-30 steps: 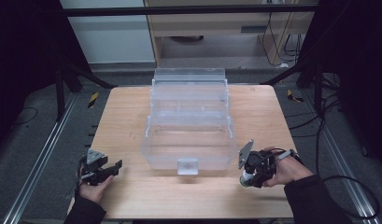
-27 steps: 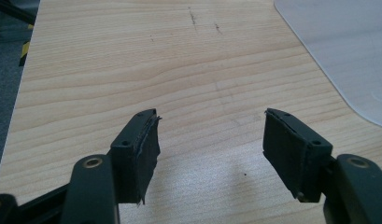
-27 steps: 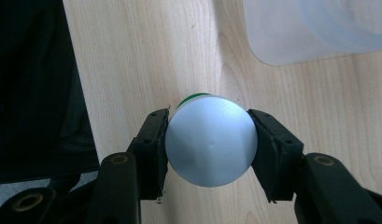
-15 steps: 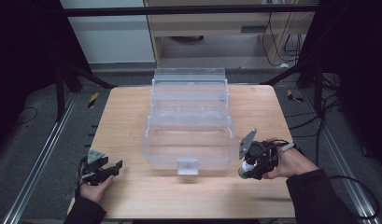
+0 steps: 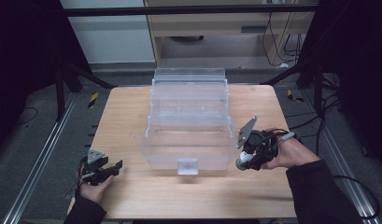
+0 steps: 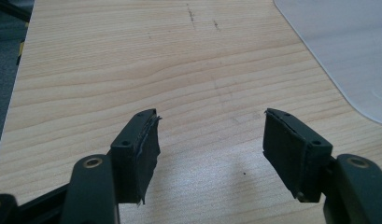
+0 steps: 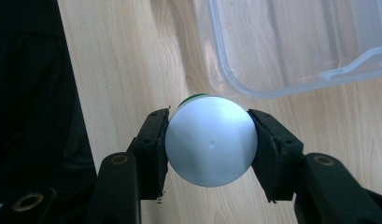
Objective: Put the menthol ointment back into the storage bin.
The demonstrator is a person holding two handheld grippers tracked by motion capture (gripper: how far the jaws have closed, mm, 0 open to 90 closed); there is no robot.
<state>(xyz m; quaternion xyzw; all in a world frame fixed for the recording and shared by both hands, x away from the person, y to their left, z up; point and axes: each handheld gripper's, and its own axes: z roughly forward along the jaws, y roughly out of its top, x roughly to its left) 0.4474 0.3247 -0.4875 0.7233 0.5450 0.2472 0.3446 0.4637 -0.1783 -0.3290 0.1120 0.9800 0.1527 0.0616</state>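
Note:
A clear plastic tiered box [image 5: 188, 121] stands open in the middle of the wooden table [image 5: 128, 116]. Just right of its front corner, my right gripper [image 5: 245, 161] is shut on a small bottle [image 5: 243, 160] with a white cap and green body. In the right gripper view the bottle's round white cap [image 7: 210, 140] sits squeezed between both pads of that gripper [image 7: 210, 142], with the box's rounded corner [image 7: 291, 51] just beyond. My left gripper [image 5: 115, 167] rests near the table's front left corner. Its jaws [image 6: 212, 140] stand open over bare wood.
A corner of the clear box [image 6: 347, 51] shows at the upper right in the left gripper view. Metal frame rails [image 5: 34, 158] run along the floor beside the table. A cabinet [image 5: 226, 28] stands behind the table.
My right gripper has moved forward and left with the bottle, closer to the box's front right corner. The left gripper has stayed in place.

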